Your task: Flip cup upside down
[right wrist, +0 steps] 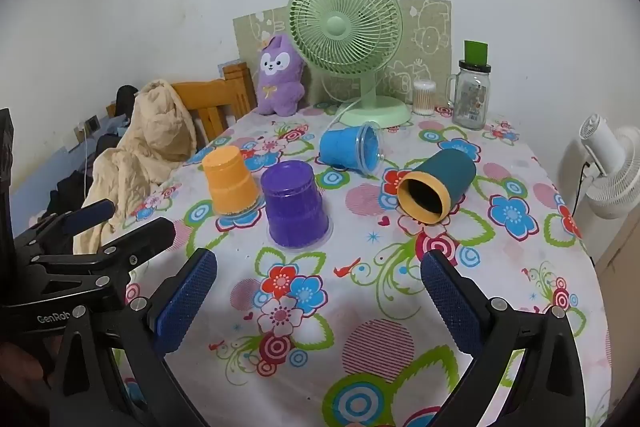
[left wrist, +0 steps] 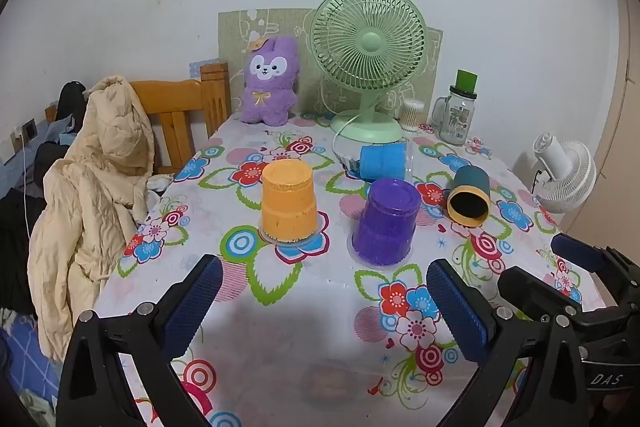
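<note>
An orange cup (left wrist: 288,201) (right wrist: 230,183) and a purple cup (left wrist: 386,223) (right wrist: 294,205) stand upside down on the flowered tablecloth. A blue cup (left wrist: 382,161) (right wrist: 352,149) lies on its side near the fan. A teal cup with a yellow rim (left wrist: 469,197) (right wrist: 436,187) lies on its side, mouth toward me. My left gripper (left wrist: 324,291) is open and empty, short of the cups. My right gripper (right wrist: 320,283) is open and empty, in front of the purple cup. The right gripper shows in the left wrist view (left wrist: 584,267); the left shows in the right wrist view (right wrist: 92,227).
A green table fan (left wrist: 368,67) (right wrist: 346,43), a purple plush toy (left wrist: 270,87), a glass jar with a green top (left wrist: 458,111) and a cotton swab jar (right wrist: 424,97) stand at the back. A wooden chair with a beige jacket (left wrist: 96,187) is at the left edge. A white fan (right wrist: 612,171) stands off the right edge.
</note>
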`<state>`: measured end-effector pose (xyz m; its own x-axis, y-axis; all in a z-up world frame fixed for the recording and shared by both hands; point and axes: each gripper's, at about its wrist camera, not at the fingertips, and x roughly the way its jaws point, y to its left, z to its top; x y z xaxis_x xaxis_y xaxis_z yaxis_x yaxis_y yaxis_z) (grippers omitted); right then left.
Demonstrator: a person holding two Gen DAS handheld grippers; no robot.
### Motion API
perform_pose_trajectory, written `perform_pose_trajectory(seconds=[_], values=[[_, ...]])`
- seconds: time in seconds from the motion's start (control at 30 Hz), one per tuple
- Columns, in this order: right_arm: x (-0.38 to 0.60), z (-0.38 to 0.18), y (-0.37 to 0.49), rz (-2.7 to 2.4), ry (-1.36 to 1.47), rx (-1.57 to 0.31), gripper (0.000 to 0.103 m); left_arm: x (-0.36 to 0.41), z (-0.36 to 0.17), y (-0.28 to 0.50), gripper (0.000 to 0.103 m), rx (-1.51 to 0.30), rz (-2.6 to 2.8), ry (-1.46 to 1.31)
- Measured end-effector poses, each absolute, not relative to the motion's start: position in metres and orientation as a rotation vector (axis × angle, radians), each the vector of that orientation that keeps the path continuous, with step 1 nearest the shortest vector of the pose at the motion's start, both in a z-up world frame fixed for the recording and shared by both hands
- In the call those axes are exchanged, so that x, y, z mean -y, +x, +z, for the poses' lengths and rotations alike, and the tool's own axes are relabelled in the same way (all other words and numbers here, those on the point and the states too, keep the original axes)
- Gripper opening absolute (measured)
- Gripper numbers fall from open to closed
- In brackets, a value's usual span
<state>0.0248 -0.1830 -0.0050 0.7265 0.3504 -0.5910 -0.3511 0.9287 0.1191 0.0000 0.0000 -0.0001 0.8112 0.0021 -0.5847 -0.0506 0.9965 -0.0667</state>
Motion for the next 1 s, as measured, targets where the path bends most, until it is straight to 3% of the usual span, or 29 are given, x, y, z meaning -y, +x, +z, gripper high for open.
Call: perform_pose_trajectory(seconds=[1.0], values=[[0.181,-0.005,0.023,0.379,-0.017,-0.657,0.103,-0.008,-0.001,-0.002,0.103,-0.631,0.034,-0.095]])
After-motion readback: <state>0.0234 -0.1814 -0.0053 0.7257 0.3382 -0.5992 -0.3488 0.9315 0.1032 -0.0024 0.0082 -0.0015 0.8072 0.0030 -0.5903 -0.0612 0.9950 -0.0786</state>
